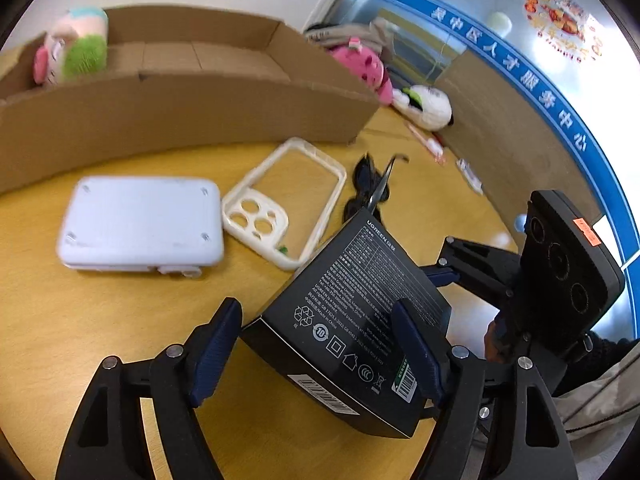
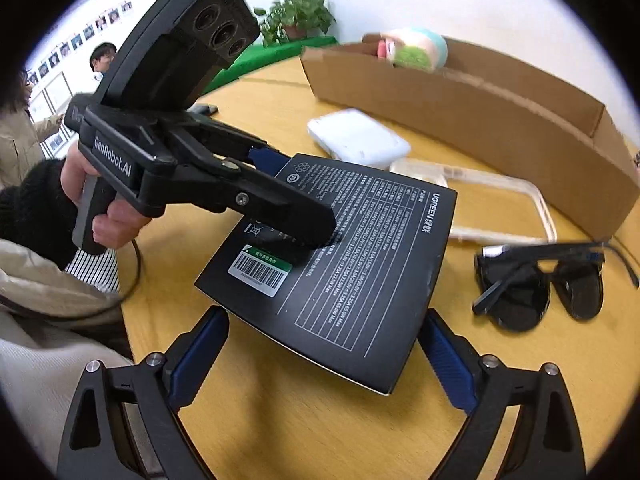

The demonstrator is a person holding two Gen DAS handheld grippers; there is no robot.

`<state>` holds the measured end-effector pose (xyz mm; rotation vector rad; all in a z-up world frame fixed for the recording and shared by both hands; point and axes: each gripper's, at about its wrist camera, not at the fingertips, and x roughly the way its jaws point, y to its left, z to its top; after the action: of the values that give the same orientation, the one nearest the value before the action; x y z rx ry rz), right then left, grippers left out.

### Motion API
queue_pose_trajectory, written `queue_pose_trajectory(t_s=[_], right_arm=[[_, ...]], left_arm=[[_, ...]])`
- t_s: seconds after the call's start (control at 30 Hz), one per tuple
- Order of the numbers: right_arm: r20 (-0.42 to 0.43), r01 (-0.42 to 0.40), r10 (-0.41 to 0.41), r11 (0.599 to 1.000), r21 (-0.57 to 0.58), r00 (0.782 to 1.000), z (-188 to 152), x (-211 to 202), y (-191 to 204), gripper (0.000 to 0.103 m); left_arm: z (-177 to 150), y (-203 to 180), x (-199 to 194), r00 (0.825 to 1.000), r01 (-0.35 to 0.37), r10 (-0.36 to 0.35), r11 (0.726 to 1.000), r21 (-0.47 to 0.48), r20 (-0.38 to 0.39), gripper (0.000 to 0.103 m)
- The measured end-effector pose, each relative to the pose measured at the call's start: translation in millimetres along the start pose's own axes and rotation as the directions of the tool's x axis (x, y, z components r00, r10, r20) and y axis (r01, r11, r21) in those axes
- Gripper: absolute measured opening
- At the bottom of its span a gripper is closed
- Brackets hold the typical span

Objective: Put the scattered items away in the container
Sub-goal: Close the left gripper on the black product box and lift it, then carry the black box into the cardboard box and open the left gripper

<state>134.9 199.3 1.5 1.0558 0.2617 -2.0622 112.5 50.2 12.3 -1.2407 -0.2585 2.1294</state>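
Observation:
A black UGREEN box is held tilted above the yellow table. My left gripper is shut on it, one blue pad on its printed face and the other at its left edge. In the right wrist view the box hangs from the left gripper, and my right gripper is open with its pads either side of the box's near edge. The cardboard container stands behind, with a plush toy inside. A white case, a clear phone case and dark sunglasses lie on the table.
A pink plush and a white plush lie past the container's right end. A second cardboard panel stands at the right. People stand at far left, and a potted plant is behind.

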Motion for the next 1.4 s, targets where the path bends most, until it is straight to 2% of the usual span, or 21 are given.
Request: queue_pose_trajectory(t_s=[0.17,0.47,0.63,0.83,0.97,1.1,1.17,1.4], right_arm=[[0.060,0.027,-0.025,0.999,-0.041,0.998,34.0,-13.5,4.5,0.095],[0.130,0.084,-0.072,0.993,-0.088,0.989,99.3,-21.6,-16.7,0.095],[0.180,0.110,-0.091,0.989,-0.097,0.979,147.3,-32.7,-38.3,0.095],[0.222,0.134,-0.109,0.986,-0.100,0.969,204.4,-40.6,-73.3,0.095],[0.243,0.133,-0.109,0.988,-0.081,0.964,241.1,-36.5,-105.4,0.095],[0.255,0.133,-0.116,0.990,-0.051,0.960,264.0,-33.7,-138.1,0.095],[0.254,0.126,-0.116,0.992,-0.023,0.960,285.0,-16.1,-158.8,0.095],[0.211,0.091,-0.109,0.992,0.090,0.971,309.1,39.1,-225.0,0.095]], left_arm=[[25.4,-2.9,-30.2,0.997,-0.036,0.032,0.998,0.054,0.073,0.081],[93.4,7.7,-60.5,0.987,-0.088,0.067,0.986,0.142,0.144,0.081],[147.9,15.1,-82.3,0.972,-0.121,0.078,0.975,0.186,0.220,0.081],[212.9,29.6,-93.6,0.958,-0.145,0.080,0.963,0.227,0.274,0.081],[255.0,39.5,-89.2,0.953,-0.161,0.086,0.956,0.245,0.291,0.081],[299.2,58.5,-78.5,0.952,-0.157,0.078,0.954,0.254,0.297,0.081],[324.6,73.4,-66.7,0.955,-0.150,0.076,0.957,0.248,0.286,0.081],[383.5,133.6,-11.8,0.973,-0.131,0.085,0.969,0.210,0.216,0.081]])
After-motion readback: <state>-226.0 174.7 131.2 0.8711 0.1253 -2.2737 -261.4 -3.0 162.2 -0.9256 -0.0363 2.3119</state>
